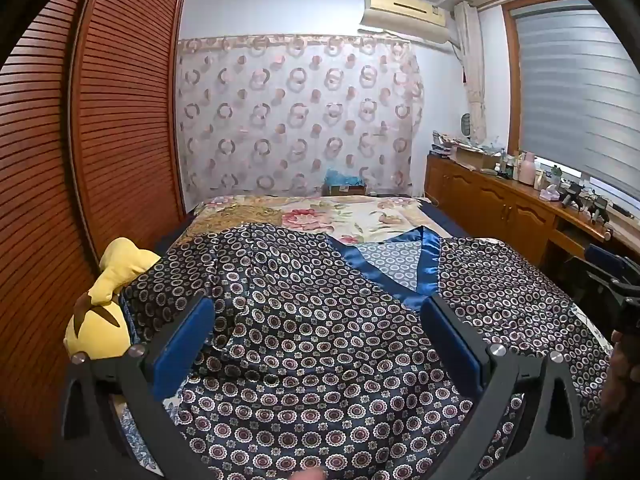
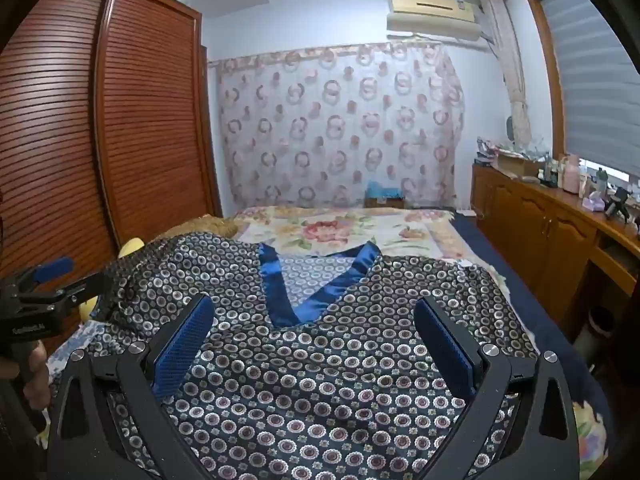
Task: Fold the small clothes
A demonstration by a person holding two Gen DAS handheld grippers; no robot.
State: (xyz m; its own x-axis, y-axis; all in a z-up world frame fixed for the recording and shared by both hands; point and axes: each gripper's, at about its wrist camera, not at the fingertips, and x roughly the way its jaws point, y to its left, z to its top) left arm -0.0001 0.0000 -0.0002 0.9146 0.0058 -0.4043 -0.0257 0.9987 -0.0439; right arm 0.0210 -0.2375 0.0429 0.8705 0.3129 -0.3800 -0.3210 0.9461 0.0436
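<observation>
A dark satin top with a circle print and a shiny blue V-neck band lies spread on the bed, front up; it also shows in the right wrist view with its neck band. My left gripper hovers open over its left part, blue pads wide apart. My right gripper hovers open over the chest just below the V-neck. The left gripper shows at the left edge of the right wrist view, by the sleeve. Neither holds anything.
A yellow plush toy lies at the bed's left edge beside the sleeve. A floral bedspread covers the far bed. A slatted wooden wardrobe stands left; a wooden cabinet with clutter runs along the right under the window.
</observation>
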